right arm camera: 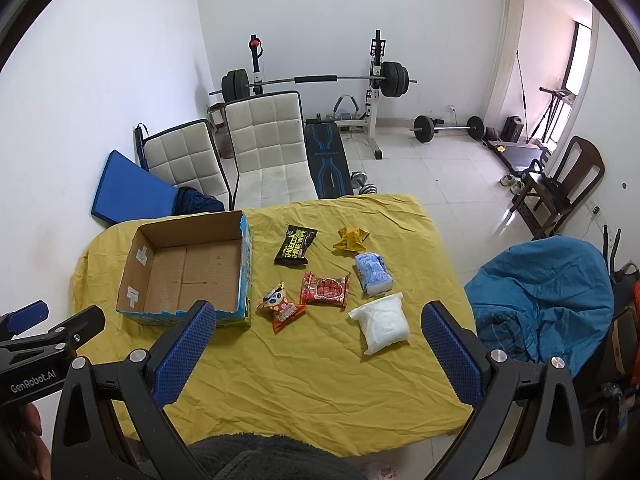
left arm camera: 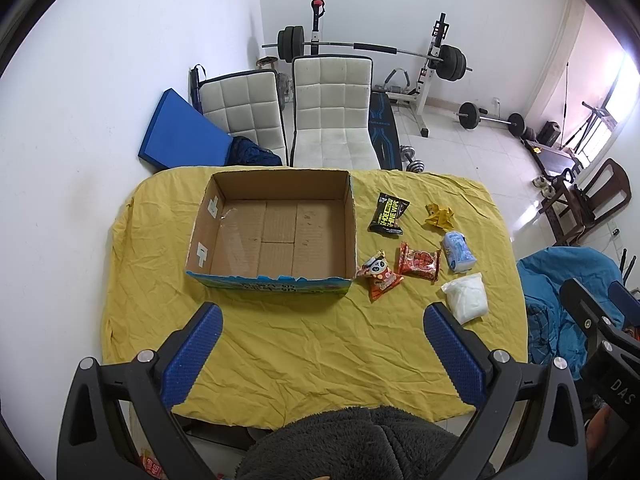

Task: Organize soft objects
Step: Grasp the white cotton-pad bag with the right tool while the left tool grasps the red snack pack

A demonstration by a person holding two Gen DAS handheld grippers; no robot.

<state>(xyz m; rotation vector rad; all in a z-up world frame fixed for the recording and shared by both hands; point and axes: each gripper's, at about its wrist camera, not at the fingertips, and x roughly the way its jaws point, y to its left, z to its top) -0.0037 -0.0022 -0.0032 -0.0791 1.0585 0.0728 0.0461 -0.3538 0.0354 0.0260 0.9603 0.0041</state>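
Note:
An empty open cardboard box [left arm camera: 276,232] [right arm camera: 188,276] stands on the yellow cloth on the table's left. To its right lie soft packs: a black wipes pack [left arm camera: 388,214] [right arm camera: 295,246], a yellow crumpled bag [left arm camera: 439,215] [right arm camera: 351,239], a blue-white pack [left arm camera: 459,251] [right arm camera: 373,273], a red snack bag [left arm camera: 419,262] [right arm camera: 325,289], a panda snack bag [left arm camera: 379,274] [right arm camera: 281,306] and a white pouch [left arm camera: 467,298] [right arm camera: 382,324]. My left gripper [left arm camera: 322,328] is open above the near cloth. My right gripper [right arm camera: 318,328] is open, empty, above the cloth near the pouch.
The yellow-covered table [left arm camera: 300,352] [right arm camera: 300,380] sits by a white wall. Two white padded chairs [left arm camera: 330,112] [right arm camera: 272,148] stand behind it, with a barbell rack [left arm camera: 368,50] beyond. A blue beanbag [right arm camera: 544,296] sits at the right. Dark fuzzy fabric [left arm camera: 352,444] lies at the near edge.

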